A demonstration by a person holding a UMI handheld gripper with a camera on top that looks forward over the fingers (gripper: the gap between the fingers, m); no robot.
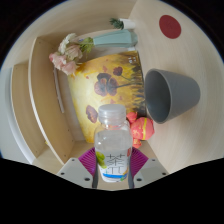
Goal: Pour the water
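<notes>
Bottle (113,143) sits at the lower centre of the frame, a clear plastic one with a white cap and a blue-and-white label, standing upright between the two fingers of the gripper (113,172). The purple pads (91,160) flank its lower body on both sides and look pressed right against it, so the jaws are clenched on the bottle. Just to the right of the bottle's shoulder, a small red and orange toy (141,127) lies on the light wooden table (200,150). Farther up and to the right, a grey pot (171,95) is tipped on its side with its open mouth facing the right of the frame. Behind the bottle, in the middle of the frame, stands a yellow picture panel (105,80) with brown shapes. A bunch of pale flowers (68,50) is at the upper left, and a red round dot (170,27) at the upper right.
</notes>
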